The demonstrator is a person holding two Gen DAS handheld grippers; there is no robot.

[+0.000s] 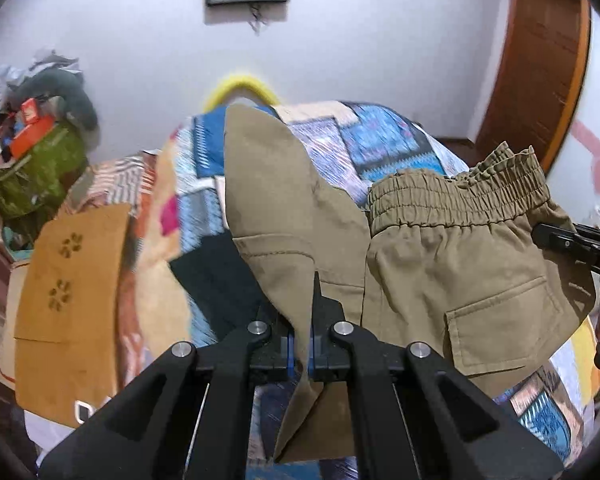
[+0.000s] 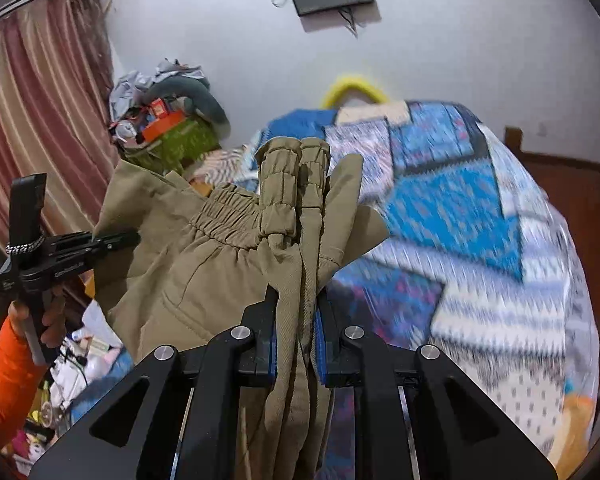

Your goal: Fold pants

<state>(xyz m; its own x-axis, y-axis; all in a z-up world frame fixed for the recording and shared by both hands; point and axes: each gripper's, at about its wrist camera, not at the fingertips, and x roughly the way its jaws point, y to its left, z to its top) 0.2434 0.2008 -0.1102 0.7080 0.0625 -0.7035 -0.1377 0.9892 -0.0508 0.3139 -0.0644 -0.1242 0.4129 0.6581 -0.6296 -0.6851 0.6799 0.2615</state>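
Note:
Khaki pants (image 1: 440,264) with an elastic waistband and a patch pocket hang in the air above the bed, held between both grippers. My left gripper (image 1: 302,344) is shut on a fold of the khaki cloth. My right gripper (image 2: 296,340) is shut on a bunched part of the pants (image 2: 204,256), with cuffs and waistband sticking up past its fingers. In the left wrist view the right gripper (image 1: 568,244) pinches the pants' right edge. In the right wrist view the left gripper (image 2: 112,240) shows at the pants' left edge.
A bed with a blue patchwork quilt (image 2: 460,216) lies below and ahead. A cluttered pile with a green bag (image 1: 32,176) stands at the left. An orange-tan cloth (image 1: 68,280) lies at the bed's left edge. A wooden door (image 1: 540,60) is at the right. Striped curtains (image 2: 32,112) hang at the left.

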